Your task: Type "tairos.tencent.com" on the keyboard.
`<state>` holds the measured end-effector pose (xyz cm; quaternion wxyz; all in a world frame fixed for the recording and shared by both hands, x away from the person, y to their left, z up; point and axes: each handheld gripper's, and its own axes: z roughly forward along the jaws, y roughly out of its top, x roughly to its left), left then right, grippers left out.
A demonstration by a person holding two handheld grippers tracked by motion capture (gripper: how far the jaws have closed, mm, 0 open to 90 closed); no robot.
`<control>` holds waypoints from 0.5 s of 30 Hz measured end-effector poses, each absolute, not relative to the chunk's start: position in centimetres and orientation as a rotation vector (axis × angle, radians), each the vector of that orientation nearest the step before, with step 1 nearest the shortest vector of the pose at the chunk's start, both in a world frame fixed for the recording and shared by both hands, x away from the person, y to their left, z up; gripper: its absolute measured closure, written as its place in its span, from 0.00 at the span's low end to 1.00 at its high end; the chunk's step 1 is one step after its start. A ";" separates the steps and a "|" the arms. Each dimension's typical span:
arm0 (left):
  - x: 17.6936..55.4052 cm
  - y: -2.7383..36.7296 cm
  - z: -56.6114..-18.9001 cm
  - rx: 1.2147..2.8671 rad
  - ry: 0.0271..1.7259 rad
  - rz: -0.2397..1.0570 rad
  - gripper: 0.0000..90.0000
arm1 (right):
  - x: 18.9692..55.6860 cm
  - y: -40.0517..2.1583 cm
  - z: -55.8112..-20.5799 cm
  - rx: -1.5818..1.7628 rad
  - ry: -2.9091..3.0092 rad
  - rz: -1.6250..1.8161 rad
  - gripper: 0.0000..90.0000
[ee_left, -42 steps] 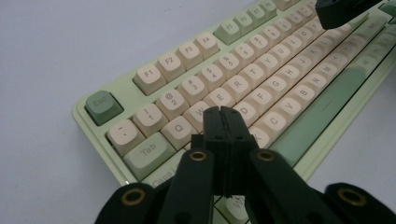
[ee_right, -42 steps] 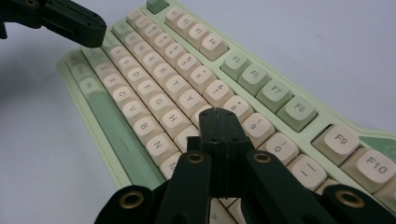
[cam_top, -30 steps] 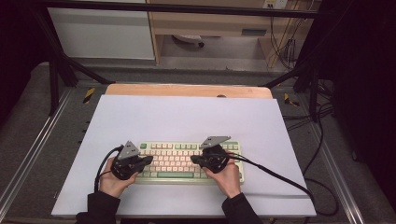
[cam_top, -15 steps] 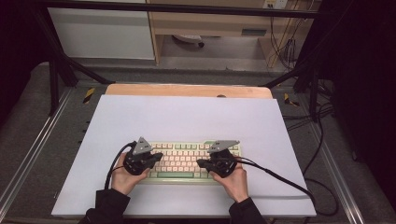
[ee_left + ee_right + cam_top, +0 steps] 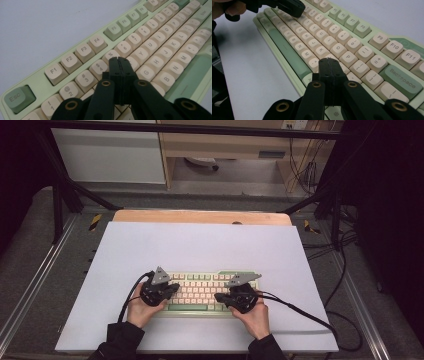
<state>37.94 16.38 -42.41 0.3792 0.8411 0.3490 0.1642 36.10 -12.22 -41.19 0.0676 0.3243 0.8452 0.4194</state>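
Both grippers, left (image 5: 172, 287) and right (image 5: 220, 296), hover jaws together over the keyboard (image 5: 207, 290) mid-table; tap one key squarely with the closed tip, lightly, avoiding neighbours.

Place: looked like a lab recording rig
Frame: black metal struts (image 5: 59, 195) stood around the table
Surface: white board (image 5: 200, 245) covered the wooden tabletop (image 5: 200, 216)
Cables: loose wires (image 5: 300, 167) hung at far right corner
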 end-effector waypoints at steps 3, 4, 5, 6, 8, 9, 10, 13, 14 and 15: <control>38.0 16.4 -42.5 2.148 0.890 0.417 1.00 | 36.1 -12.2 -41.4 0.978 2.551 1.259 1.00; 38.0 16.4 -42.5 2.147 0.889 0.416 1.00 | 36.1 -12.2 -41.4 0.978 2.551 1.259 1.00; 38.0 16.4 -42.5 2.147 0.888 0.417 1.00 | 36.1 -12.2 -41.4 0.978 2.550 1.259 1.00; 37.9 16.3 -42.6 2.147 0.885 0.416 1.00 | 36.1 -12.2 -41.4 0.981 2.550 1.260 1.00; 37.9 16.3 -42.6 2.148 0.883 0.415 1.00 | 36.1 -12.2 -41.4 0.982 2.550 1.260 1.00; 37.9 16.2 -42.6 2.148 0.883 0.415 1.00 | 36.1 -12.3 -41.4 0.984 2.550 1.260 1.00; 37.9 16.2 -42.7 2.149 0.883 0.415 1.00 | 36.1 -12.3 -41.4 0.981 2.551 1.259 1.00; 37.9 16.2 -42.7 2.153 0.882 0.416 1.00 | 36.1 -12.3 -41.5 0.984 2.552 1.257 1.00; 37.9 16.2 -42.8 2.159 0.882 0.416 1.00 | 36.1 -12.3 -41.5 0.986 2.552 1.256 1.00; 37.9 16.2 -42.9 2.156 0.878 0.415 1.00 | 36.1 -12.3 -41.5 0.984 2.550 1.259 1.00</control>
